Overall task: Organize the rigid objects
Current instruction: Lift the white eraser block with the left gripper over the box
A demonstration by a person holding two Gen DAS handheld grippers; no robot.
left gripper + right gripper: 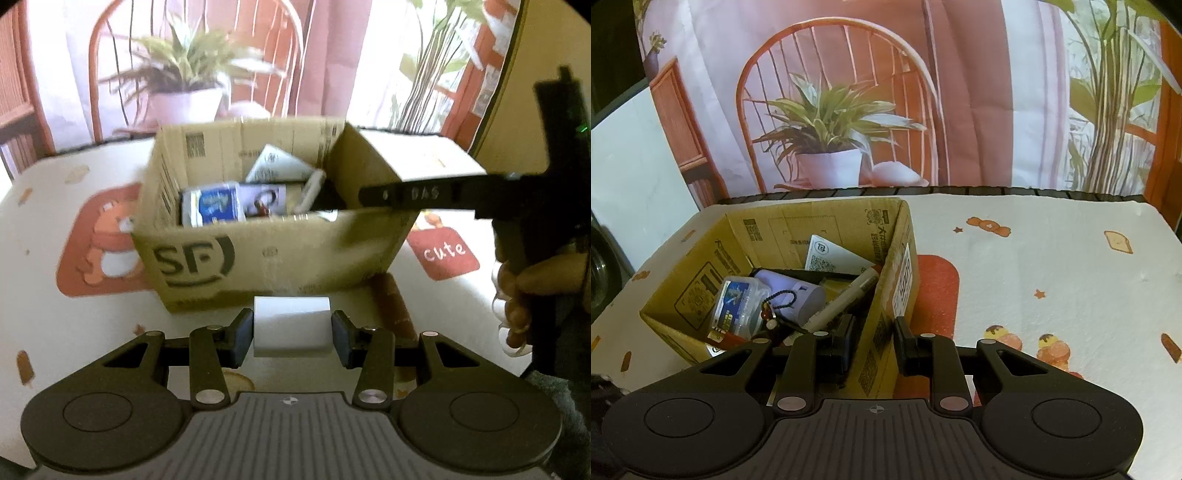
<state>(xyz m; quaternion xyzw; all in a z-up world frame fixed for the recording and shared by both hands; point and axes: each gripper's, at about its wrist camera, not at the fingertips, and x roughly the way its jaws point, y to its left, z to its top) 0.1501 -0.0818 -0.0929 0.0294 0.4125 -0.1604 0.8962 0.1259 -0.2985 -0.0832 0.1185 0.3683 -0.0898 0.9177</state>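
Fingers (pixel 243 341) of our left gripper (pixel 291 341) clamp a white box (pixel 291 325); our right gripper (pixel 873 345) pinches the carton wall (pixel 882 314).

backdrop (pixel 979 74): pink curtain print | chair (pixel 834 55): orange | potted plant (pixel 831 147)

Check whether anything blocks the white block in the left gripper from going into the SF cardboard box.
The white block sits between the left gripper's pads, in front of the cardboard box. Only the box's near wall stands between; its top is open, though the right gripper straddles its right wall.
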